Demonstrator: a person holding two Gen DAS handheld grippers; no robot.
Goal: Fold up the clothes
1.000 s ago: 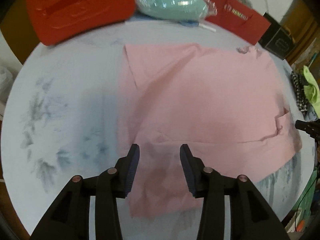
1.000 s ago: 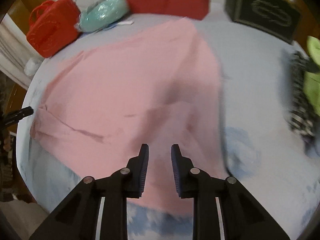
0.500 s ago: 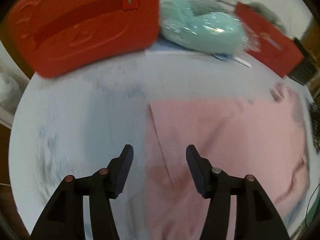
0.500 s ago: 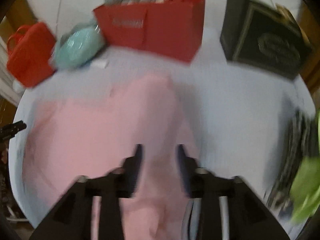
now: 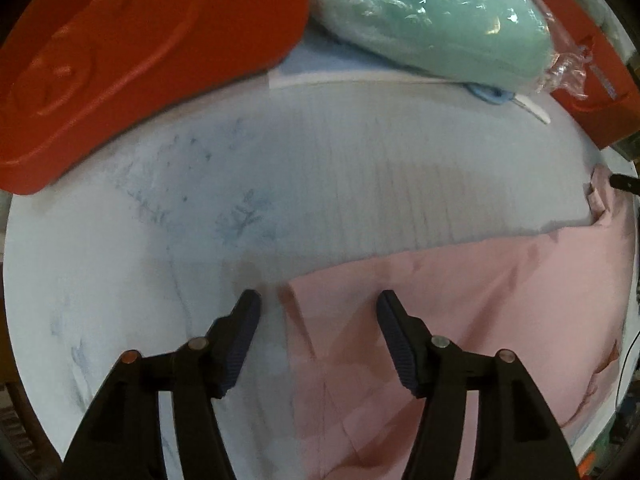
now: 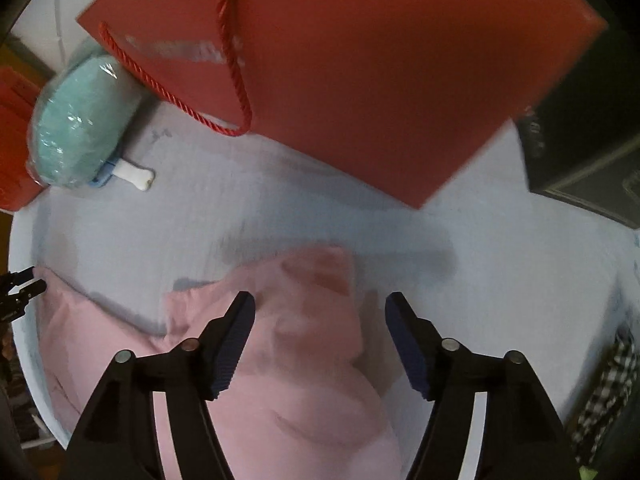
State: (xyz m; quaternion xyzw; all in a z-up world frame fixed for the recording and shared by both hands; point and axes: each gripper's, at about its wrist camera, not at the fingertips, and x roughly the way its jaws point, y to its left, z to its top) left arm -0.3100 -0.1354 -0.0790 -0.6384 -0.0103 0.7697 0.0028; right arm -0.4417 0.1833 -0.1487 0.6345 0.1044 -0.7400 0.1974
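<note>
- Both views have advanced across the surface (image 5: 360,168); left hand-held gripper (image 5: 318,306) and right hand-held gripper (image 6: 320,308) now gape, empty.
- Pink garment (image 5: 460,320) fills lower right, left view; I judge far-edge grasps imminent.

The pink garment (image 5: 460,320) is seen as soft matt cloth; the mint bundle (image 5: 432,20) is wrapped in glossy plastic; the red bag (image 6: 360,72) looks like smooth paper.

The shirt (image 5: 460,320) lies on the bench (image 5: 320,168), near its front edge. Along the back edge sit a case (image 5: 140,48), a wrapped bundle (image 5: 432,20) and a paper bag (image 6: 340,60).
</note>
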